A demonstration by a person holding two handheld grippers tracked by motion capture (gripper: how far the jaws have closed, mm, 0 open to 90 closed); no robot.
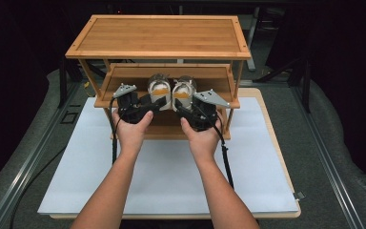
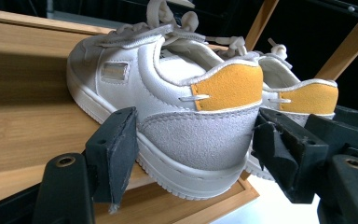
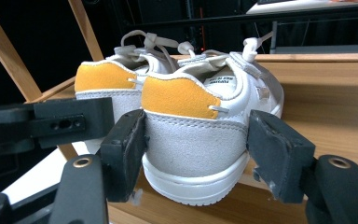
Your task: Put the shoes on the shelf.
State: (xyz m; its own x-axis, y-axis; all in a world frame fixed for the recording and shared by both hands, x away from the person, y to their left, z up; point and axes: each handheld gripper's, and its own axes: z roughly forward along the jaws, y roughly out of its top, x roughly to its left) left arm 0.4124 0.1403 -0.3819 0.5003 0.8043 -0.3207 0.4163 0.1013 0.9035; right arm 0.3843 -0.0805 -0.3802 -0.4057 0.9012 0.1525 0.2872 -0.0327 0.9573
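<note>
A pair of small white sneakers with orange heel tabs stands side by side on the middle shelf [image 1: 124, 76] of a bamboo rack, heels toward me. My left gripper [image 1: 155, 101] reaches in around the left sneaker [image 1: 160, 88]. In the left gripper view the gripper [image 2: 193, 135] has its pads [image 2: 116, 140] close beside the grey suede heel [image 2: 191, 135], which shows no squeeze. My right gripper [image 1: 183, 102] does the same at the right sneaker [image 1: 184, 88]. In its own view the right gripper [image 3: 196, 140] straddles that sneaker's heel [image 3: 191, 140], which rests on the shelf edge.
The rack's top shelf [image 1: 159, 36] overhangs the sneakers, and slanted wooden legs [image 3: 4, 56] stand at the sides. A lower shelf [image 1: 164, 131] lies under my hands. A white mat [image 1: 171, 171] covers the table board in front of the rack. The two grippers' inner jaws sit close together between the sneakers.
</note>
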